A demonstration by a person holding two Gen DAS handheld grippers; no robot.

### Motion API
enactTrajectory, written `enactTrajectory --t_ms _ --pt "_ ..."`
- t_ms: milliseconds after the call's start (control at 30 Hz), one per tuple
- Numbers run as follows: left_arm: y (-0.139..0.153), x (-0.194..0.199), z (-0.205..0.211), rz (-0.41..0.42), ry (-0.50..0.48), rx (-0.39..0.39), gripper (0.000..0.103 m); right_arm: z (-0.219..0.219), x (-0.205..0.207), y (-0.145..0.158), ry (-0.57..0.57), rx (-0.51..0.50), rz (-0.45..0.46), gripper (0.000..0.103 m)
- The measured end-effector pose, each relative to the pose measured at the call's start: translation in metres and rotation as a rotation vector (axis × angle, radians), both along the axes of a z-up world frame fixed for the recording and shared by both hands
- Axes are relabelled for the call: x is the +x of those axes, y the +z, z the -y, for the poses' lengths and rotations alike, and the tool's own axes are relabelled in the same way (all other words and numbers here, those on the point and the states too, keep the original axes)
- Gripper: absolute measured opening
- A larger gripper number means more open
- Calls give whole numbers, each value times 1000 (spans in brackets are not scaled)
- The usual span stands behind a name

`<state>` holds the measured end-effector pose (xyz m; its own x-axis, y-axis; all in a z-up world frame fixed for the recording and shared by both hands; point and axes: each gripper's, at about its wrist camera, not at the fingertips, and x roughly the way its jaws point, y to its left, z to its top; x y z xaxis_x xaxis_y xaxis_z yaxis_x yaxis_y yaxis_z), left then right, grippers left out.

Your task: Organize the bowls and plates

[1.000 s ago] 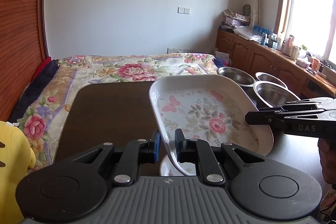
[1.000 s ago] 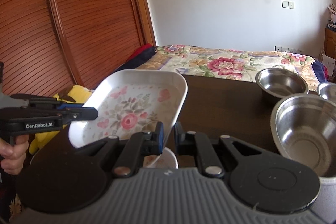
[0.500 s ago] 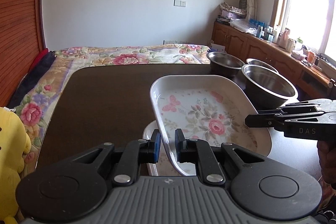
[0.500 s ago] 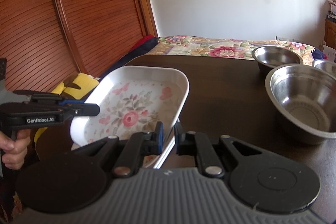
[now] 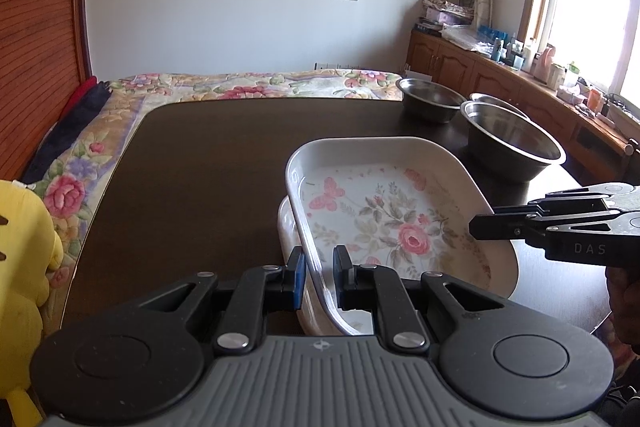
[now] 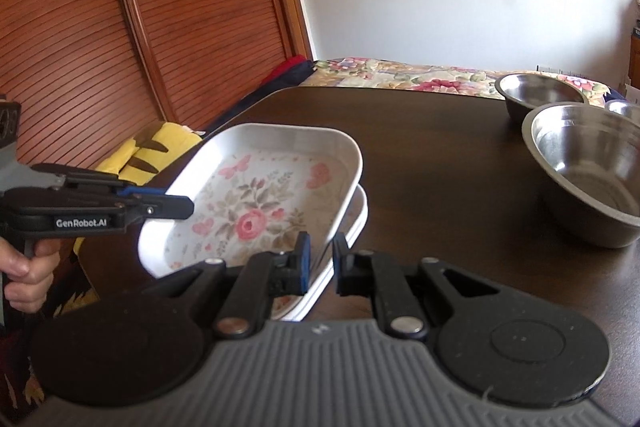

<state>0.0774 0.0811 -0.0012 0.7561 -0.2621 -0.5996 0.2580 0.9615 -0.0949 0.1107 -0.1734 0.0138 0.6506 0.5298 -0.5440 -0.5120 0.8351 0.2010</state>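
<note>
Left wrist: floral plate (image 5: 384, 223) edge overhangs lower plate (image 5: 289, 227).

Glossy floral plate (image 5: 400, 223); shiny metal bowl (image 6: 588, 171).

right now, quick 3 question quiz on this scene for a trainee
1. True or false: both grippers grip the floral tray.
2. What lies under it? A) a steel bowl B) another white tray C) a cloth
3. How many steel bowls are on the table?

Key:
1. True: left gripper and right gripper each clamp a rim.
2. B, the lower tray.
3. Three; the nearest is the big bowl.
</note>
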Motion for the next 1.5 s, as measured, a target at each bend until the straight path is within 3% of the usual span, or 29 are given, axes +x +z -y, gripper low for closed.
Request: enactTrajectory --t_ms 867,1133,1233,1500 --pt "-3 5 4 -8 22 11 16 -2 -2 0 14 -23 13 20" --pt "4 7 7 10 24 9 17 4 -4 9 9 -10 61 20" --pt "8 10 12 23 23 18 29 9 -2 10 -2 -15 81 20" --pt "15 23 33 48 -12 18 42 30 6 10 -54 -17 114 20"
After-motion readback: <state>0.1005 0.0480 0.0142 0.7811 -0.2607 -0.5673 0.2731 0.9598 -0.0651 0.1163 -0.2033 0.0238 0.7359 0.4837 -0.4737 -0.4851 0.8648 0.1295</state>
